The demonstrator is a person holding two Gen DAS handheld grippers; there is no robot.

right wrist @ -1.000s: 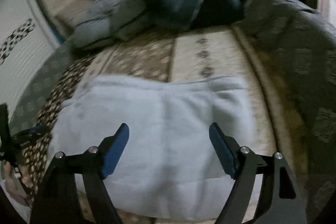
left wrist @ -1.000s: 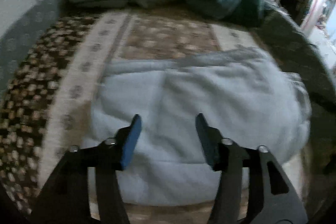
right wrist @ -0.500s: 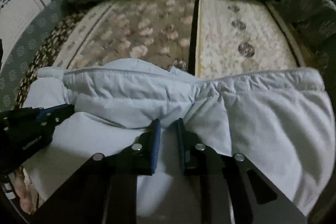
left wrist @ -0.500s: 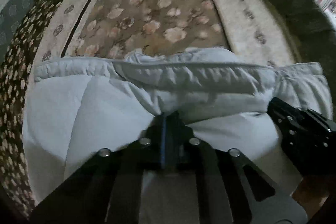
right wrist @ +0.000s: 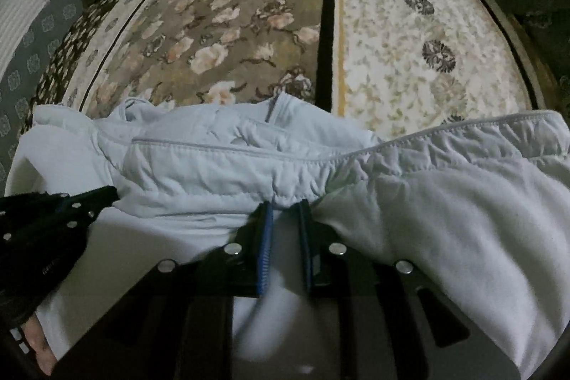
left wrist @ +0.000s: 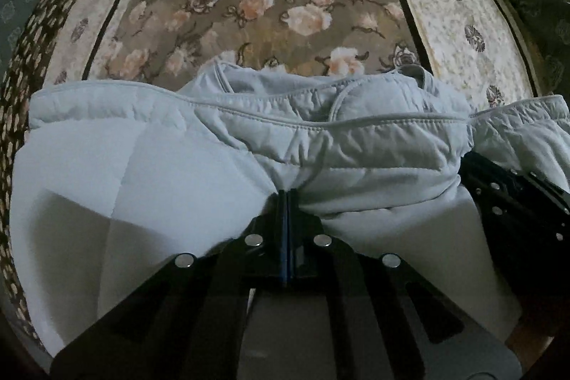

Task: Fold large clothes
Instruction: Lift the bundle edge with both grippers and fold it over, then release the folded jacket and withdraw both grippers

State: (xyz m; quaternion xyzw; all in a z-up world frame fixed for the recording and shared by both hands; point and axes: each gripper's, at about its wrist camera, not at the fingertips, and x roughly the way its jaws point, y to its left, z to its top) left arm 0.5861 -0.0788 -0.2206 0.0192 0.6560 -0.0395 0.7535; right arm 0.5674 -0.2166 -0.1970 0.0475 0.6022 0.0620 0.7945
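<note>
Now both tongs are pinching the pale blue garment lying on the floral bedspread: left gripper fully closed, right gripper nearly closed on a fabric bunch. Risk, prob.: thin bite slipping w/ lifting.

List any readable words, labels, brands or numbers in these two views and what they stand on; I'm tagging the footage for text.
None can be read.
The left gripper body, seen at the edge of the right wrist view, carries a short pale marking: too small and blurred to read.
The pale blue garment shows no label or print.
The floral bedcover shows pattern only, no lettering.
</note>
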